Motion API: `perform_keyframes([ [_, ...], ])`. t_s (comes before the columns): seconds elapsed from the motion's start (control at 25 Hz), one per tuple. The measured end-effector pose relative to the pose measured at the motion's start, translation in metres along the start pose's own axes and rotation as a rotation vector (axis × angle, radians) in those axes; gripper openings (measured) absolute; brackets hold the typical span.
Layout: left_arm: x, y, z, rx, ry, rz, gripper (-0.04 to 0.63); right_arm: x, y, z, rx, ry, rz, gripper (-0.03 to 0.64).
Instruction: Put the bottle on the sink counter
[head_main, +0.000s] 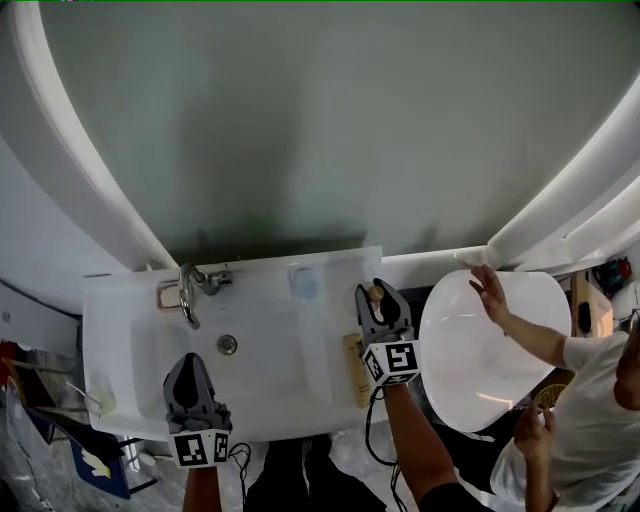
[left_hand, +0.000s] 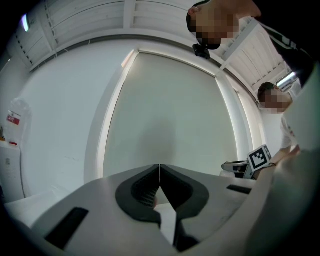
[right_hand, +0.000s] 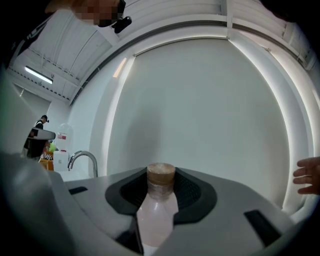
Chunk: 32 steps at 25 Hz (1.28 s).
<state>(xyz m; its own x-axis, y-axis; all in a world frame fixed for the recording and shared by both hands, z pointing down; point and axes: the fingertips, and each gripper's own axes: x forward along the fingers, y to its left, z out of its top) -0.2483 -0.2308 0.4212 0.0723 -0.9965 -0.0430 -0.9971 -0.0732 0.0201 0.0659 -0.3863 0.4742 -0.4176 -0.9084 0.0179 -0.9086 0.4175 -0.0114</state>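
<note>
**While the right jaws grip the bottle, the left jaws sit shut and empty**

Where the right gripper view looks along its jaws, the right gripper (right_hand: 161, 186) has its 2 jaws closed on the neck of the bottle (right_hand: 157, 215), parted only as wide as that neck. The brown cap (right_hand: 161, 172) stands upright just above the jaw tips. The pale, translucent body runs down between the jaws toward the camera. Beyond the jaws is a plain grey-green wall (right_hand: 200, 110). Well to the left of the jaws is the curved faucet (right_hand: 82, 159). Far to the right of the jaws, at the frame edge, is another person's hand (right_hand: 307, 176).

In the head view the cap shows between the right jaw tips, above the sink counter (head_main: 325, 310) at its right end. The body is hidden under the gripper. Cannot tell whether the bottle's base touches the counter.

The left gripper (left_hand: 159, 176) has its 2 jaws pressed together, tip to tip, with nothing between them. Beyond the jaws is the same wall. To the right of the jaws, well apart, the other gripper's marker cube is in sight.

In the head view the left jaws point over the basin (head_main: 140, 345) from its near edge. The drain (head_main: 228, 344) lies just right of the jaw tips. The faucet sits beyond the tips, at the back of the basin. The 2 grippers are well apart.
</note>
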Motion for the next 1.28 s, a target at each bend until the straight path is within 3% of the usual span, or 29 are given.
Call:
perform_keyframes([
  [0.8, 0.002, -0.018, -0.015, -0.002, 0.007, -0.015, 0.026, 0.014, -0.025, -0.013, -0.015, -0.003, -0.017, 0.146],
  [1.28, 0.01, -0.02, -0.03, -0.004, 0.021, -0.014, 0.026, 0.056, -0.046, -0.06, -0.027, 0.041, -0.011, 0.146],
])
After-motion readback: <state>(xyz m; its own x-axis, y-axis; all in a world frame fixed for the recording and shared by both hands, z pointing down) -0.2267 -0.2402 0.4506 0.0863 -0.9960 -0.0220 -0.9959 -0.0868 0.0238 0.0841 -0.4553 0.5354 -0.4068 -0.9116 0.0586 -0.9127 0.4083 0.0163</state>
